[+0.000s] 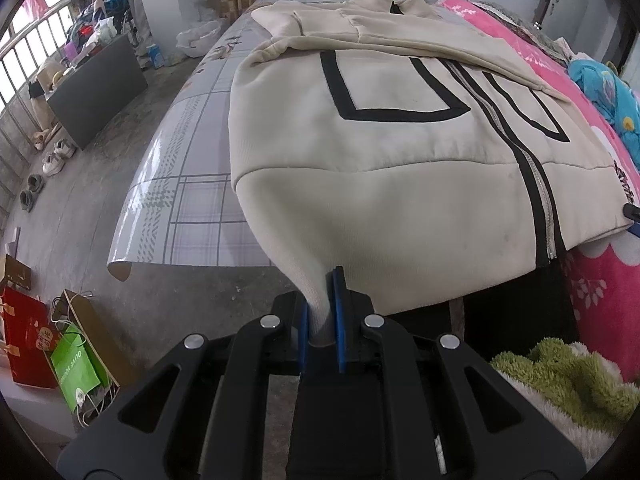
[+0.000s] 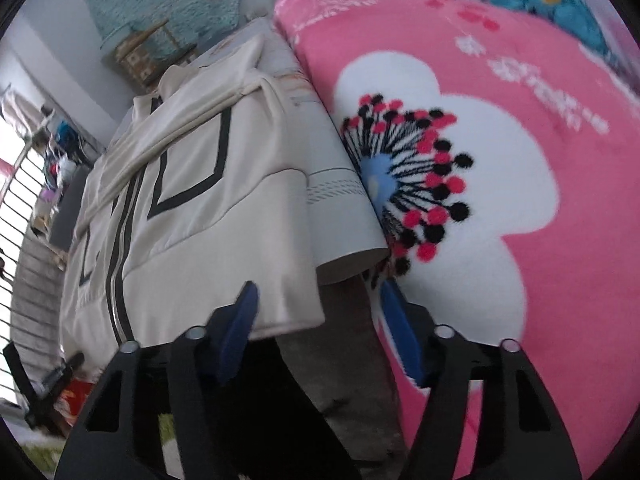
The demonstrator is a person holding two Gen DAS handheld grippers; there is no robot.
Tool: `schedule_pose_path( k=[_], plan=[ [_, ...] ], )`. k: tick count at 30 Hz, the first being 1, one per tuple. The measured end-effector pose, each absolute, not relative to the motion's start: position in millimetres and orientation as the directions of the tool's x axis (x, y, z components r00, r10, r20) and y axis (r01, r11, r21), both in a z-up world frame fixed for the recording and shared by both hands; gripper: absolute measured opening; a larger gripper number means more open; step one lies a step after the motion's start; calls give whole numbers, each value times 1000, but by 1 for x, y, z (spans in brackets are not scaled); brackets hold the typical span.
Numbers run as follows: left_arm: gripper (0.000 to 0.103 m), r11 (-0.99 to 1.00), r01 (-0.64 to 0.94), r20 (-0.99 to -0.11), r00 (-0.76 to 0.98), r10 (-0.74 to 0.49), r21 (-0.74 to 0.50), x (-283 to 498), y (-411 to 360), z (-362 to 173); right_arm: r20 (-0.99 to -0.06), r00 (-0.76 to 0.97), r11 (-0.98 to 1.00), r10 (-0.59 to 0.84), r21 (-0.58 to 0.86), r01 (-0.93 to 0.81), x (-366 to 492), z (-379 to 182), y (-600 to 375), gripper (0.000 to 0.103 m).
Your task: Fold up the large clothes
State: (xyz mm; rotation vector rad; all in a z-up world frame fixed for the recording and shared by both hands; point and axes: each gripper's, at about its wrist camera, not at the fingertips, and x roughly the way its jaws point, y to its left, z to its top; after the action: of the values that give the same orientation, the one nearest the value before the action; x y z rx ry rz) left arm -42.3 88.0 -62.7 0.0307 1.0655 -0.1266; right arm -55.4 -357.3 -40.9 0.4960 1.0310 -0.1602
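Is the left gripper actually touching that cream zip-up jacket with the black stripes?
Touching. The left wrist view shows the left gripper with its blue pads pinched on a bunched corner of the cream jacket's hem.

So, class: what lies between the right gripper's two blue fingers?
In the right wrist view, the right gripper is open and grips nothing. Between its fingers hang the cream jacket's bottom corner and the table edge, with grey floor below.

- Left gripper (image 1: 322,320): angled down, blue pads clamped on the jacket (image 1: 380,152) hem.
- Right gripper (image 2: 320,332): angled down, jaws apart, holding nothing.
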Motion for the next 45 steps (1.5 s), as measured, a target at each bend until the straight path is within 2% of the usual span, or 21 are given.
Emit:
schedule_pose_path(
  k=[5, 6, 7, 10, 16, 31, 36, 40, 45],
  plan=[
    [10, 992, 125, -862, 500, -82, -22, -47, 87, -61, -840, 514, 868, 173, 376, 324, -51, -51, -352, 31],
    [9, 992, 127, -857, 510, -81, -18, -48, 87, -58, -843, 512, 878, 162, 361, 316, -51, -50, -347, 27],
    [8, 992, 128, -852, 518, -82, -18, -49, 87, -56, -845, 513, 886, 150, 345, 310, -53, -47, -343, 17],
    [5, 991, 136, -831, 551, -82, -8, -55, 85, -45, -846, 523, 903, 101, 299, 310, -56, -38, -332, 7],
    [4, 987, 163, -776, 622, -104, -1, -70, 80, -21, -809, 582, 898, 87, 317, 306, -68, -18, -331, 5],
    [4, 960, 192, -739, 612, -281, -206, -97, 109, 13, -749, 652, 886, 121, 377, 269, -101, 21, -333, 5],
    [4, 928, 207, -686, 627, -369, -310, -65, 118, 30, -704, 693, 886, 157, 410, 216, -81, 38, -328, 5],
    [4, 917, 173, -664, 643, -381, -358, -28, 122, 35, -668, 728, 890, 155, 414, 190, -44, 56, -329, 5],
    [5, 909, 94, -681, 631, -371, -407, 32, 129, 28, -668, 725, 874, 170, 442, 202, 15, 52, -340, 5]
  ],
)
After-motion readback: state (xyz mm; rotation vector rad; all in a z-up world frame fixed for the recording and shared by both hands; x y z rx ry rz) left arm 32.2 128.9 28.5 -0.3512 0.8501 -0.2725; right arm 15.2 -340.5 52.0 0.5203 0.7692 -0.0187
